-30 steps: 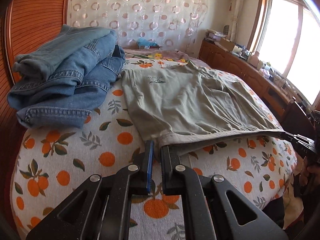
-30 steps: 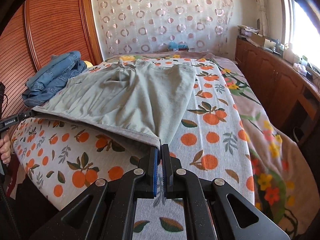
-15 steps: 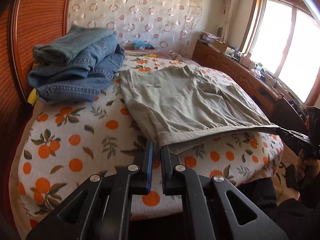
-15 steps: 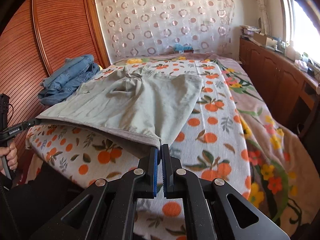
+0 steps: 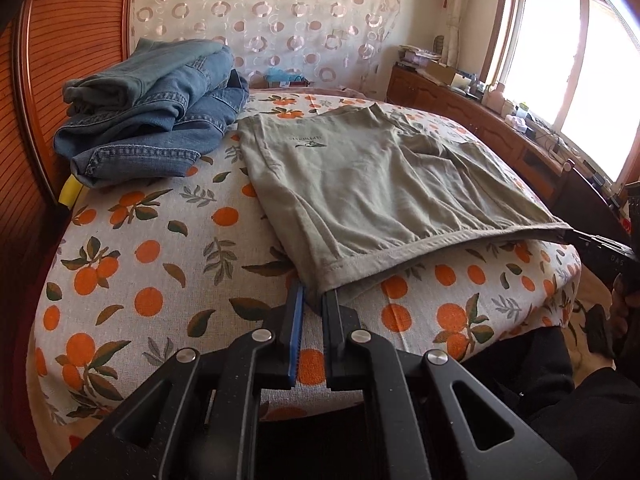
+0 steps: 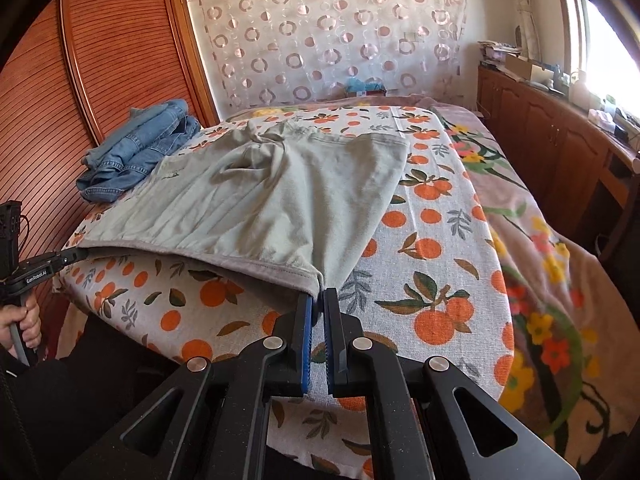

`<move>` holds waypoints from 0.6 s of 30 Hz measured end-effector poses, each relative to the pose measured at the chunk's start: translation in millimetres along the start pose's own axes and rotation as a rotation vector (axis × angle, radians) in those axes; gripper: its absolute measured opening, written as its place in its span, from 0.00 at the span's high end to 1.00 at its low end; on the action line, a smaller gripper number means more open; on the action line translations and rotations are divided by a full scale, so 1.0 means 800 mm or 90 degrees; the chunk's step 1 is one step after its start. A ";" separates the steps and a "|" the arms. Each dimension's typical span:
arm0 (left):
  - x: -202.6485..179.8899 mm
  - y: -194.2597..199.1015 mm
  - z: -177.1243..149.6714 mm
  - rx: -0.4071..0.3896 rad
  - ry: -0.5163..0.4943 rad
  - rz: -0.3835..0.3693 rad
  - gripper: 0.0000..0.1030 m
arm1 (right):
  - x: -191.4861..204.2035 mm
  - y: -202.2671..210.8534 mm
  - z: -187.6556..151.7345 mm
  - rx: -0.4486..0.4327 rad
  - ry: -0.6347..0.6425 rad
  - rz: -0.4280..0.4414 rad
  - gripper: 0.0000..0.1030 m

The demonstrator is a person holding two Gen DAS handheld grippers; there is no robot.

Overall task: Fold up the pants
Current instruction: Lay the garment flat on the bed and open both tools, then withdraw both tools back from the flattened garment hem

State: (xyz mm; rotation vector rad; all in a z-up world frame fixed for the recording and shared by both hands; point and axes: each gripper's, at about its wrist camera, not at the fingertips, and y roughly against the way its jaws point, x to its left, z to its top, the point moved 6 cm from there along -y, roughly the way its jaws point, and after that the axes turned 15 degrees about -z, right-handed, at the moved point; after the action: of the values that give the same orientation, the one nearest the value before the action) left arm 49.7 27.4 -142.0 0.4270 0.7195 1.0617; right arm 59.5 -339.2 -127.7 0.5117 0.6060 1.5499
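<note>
Grey-green pants point(image 5: 368, 184) lie spread on the orange-print bedspread point(image 5: 152, 264); they also show in the right wrist view point(image 6: 280, 200). My left gripper point(image 5: 314, 292) is shut on the near left corner of the pants' hem. My right gripper point(image 6: 320, 294) is shut on the near right corner of the same hem. The hem is stretched between both grippers and lifted a little above the bed. The right gripper shows at the right edge of the left wrist view point(image 5: 576, 236); the left gripper shows at the left edge of the right wrist view point(image 6: 76, 256).
A pile of blue jeans point(image 5: 152, 108) lies at the far left of the bed by the wooden headboard point(image 5: 60, 40). A wooden cabinet point(image 6: 552, 140) with clutter runs along the right wall under the window. A floral blanket point(image 6: 540, 280) covers the bed's right side.
Both grippers have pulled back toward the bed's near edge and risen, drawing the pants' hem with them. Both stay shut on the hem corners.
</note>
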 end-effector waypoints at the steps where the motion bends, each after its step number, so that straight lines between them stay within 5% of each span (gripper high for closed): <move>1: 0.000 0.001 -0.001 0.001 -0.001 0.000 0.90 | 0.001 0.001 -0.001 0.003 0.003 -0.002 0.93; 7: 0.003 0.020 0.002 -0.010 -0.013 0.027 0.71 | -0.002 0.018 0.002 -0.004 0.009 -0.004 0.92; 9: 0.003 0.025 0.006 -0.017 -0.017 0.033 0.56 | -0.003 0.024 0.006 -0.014 0.003 -0.006 0.92; 16: -0.006 0.017 0.036 -0.026 -0.048 0.038 0.53 | 0.004 0.011 0.020 -0.033 -0.008 -0.006 0.80; 18: -0.012 0.008 0.045 -0.026 -0.058 0.030 0.32 | 0.013 0.003 0.022 -0.038 -0.007 0.007 0.75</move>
State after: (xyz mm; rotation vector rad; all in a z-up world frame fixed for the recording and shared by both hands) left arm 68.3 22.4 -109.2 0.4557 0.6083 1.0925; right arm 68.4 -327.5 -112.8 0.4796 0.5474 1.5700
